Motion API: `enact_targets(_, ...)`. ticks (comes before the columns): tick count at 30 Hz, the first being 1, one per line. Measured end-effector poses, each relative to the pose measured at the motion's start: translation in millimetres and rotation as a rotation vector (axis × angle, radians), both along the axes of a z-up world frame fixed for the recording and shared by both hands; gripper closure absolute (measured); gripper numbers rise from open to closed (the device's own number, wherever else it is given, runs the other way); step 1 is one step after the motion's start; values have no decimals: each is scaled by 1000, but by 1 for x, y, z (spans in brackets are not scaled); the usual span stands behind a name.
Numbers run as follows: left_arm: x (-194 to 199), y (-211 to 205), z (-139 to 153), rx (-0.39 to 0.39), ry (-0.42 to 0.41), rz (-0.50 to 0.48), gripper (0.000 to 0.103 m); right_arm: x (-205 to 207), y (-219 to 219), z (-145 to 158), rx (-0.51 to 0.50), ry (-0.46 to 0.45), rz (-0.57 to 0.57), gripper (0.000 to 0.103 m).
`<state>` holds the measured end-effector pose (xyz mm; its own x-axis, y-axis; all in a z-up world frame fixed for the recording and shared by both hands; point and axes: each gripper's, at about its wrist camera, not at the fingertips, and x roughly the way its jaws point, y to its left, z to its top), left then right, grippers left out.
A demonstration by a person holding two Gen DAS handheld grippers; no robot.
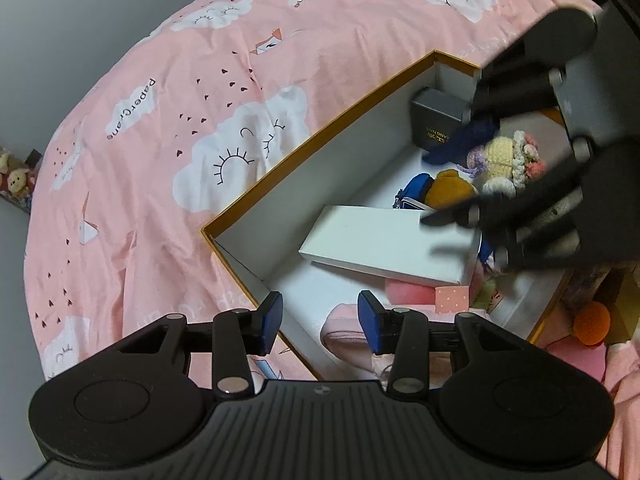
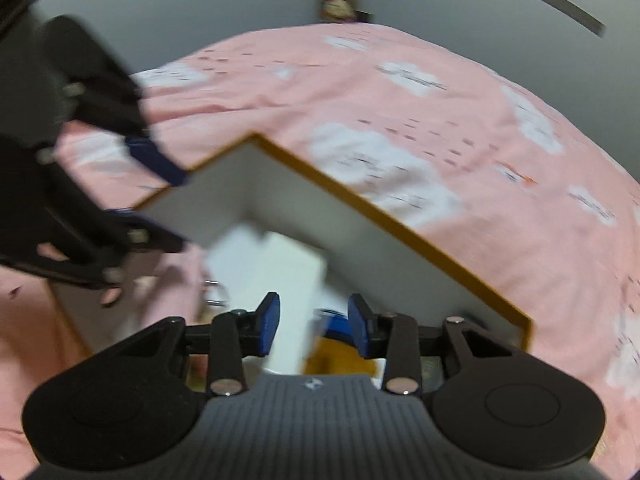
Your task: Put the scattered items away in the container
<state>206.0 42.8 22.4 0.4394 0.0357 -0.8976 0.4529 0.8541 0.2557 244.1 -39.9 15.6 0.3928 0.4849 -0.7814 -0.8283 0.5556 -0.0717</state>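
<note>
A gold-rimmed white box (image 1: 320, 136) lies on the pink bed. Inside it are a flat white box (image 1: 384, 240), a dark grey case (image 1: 436, 120), a blue pouch (image 1: 416, 188), a brown plush (image 1: 450, 190), a crocheted doll (image 1: 508, 156) and a pink pouch (image 1: 344, 336). My left gripper (image 1: 319, 322) is open and empty over the box's near corner. My right gripper (image 2: 314, 326) is open above the white box (image 2: 276, 268), with nothing between its pads; this view is blurred. The right gripper also shows in the left wrist view (image 1: 476, 168), over the box's far side.
The pink cloud-print duvet (image 1: 180, 140) spreads around the box. An orange ball (image 1: 592, 322) and other small items lie outside the box at the right. Plush toys (image 1: 14, 180) sit past the bed's left edge. A grey wall stands behind.
</note>
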Motion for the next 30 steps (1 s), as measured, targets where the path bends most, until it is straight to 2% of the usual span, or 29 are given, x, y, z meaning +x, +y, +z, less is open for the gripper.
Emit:
enact_targets(5, 0, 10, 4, -39, -11, 16, 54, -12, 25, -8, -44, 7, 77, 66)
enact_targets(8, 0, 13, 4, -51, -16, 21, 54, -14, 37, -17, -108, -4, 72, 66)
enact_targets(13, 3, 20, 5, -90, -39, 46, 54, -8, 51, -33, -181, 29, 45, 65)
enact_targets(16, 5, 24, 6, -114, -44, 59, 55, -8, 58, -44, -225, 17, 31, 58)
enact_targets(20, 7, 27, 3, -131, -38, 65, 55, -2, 60, -52, -244, 12, 14, 54)
enact_targets(23, 8, 30, 2, -137, -40, 69, 55, 6, 57, -53, -233, 39, -11, 53)
enact_targets(25, 8, 30, 3, -138, -42, 65, 55, 10, 54, -51, -229, 59, -14, 54)
enact_targets(30, 8, 31, 5, -141, -43, 54, 55, 24, 41, -33, -210, 118, -21, 70)
